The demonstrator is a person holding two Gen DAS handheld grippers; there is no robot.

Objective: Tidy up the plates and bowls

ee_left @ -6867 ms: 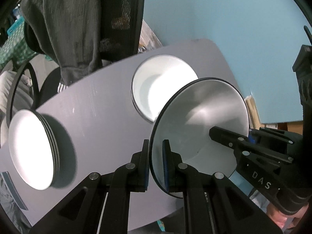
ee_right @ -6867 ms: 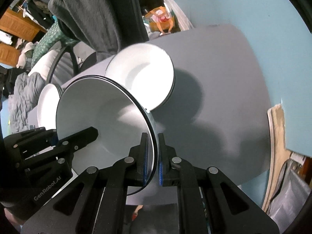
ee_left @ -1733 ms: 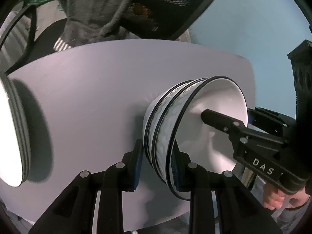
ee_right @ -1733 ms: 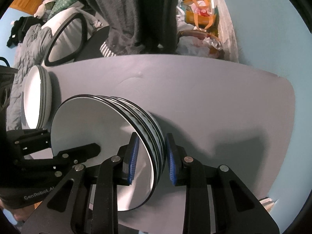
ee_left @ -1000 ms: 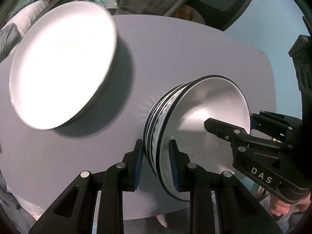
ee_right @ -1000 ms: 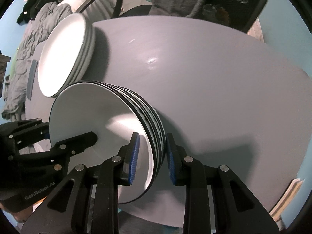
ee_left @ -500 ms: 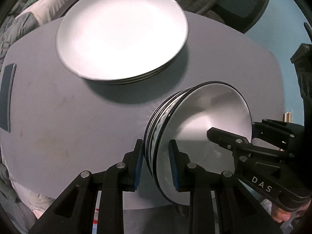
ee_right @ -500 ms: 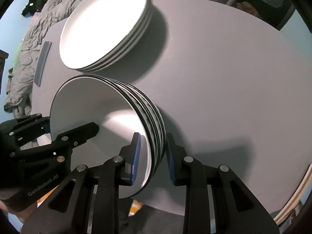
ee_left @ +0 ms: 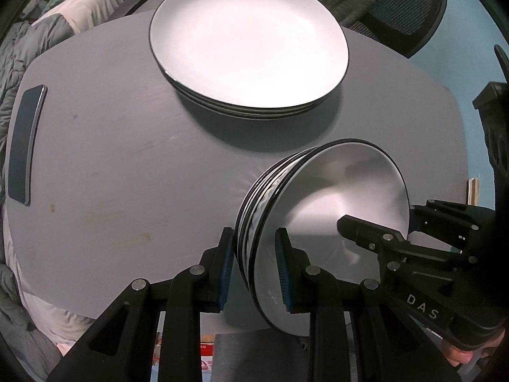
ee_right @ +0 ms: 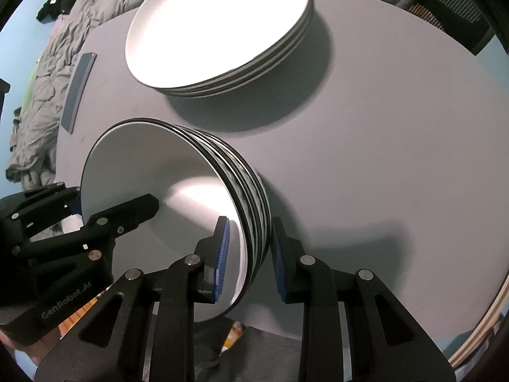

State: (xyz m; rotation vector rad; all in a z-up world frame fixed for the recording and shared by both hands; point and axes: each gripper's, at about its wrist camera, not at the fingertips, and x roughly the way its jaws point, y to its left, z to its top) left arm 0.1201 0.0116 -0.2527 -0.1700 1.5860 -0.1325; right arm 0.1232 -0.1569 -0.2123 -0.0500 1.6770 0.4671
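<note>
One stack of white plates (ee_left: 248,41) lies on the grey counter (ee_left: 127,165), at least three plates by their rims. One nest of bowls (ee_left: 324,222), about four black rims showing, exact number unclear. One dark phone (ee_left: 25,143). Two tools: left tool (ee_left: 254,267), right tool (ee_right: 248,254)

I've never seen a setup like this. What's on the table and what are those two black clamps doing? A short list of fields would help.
held item: stack of bowls, nested, tilted on its side
left gripper: clamped on one side of the stack's rims
right gripper: clamped on the opposite side
on the table: stack of plates, flat, beyond the bowls and apart from them
also there: dark phone near the table's edge
behind: mesh chair
</note>
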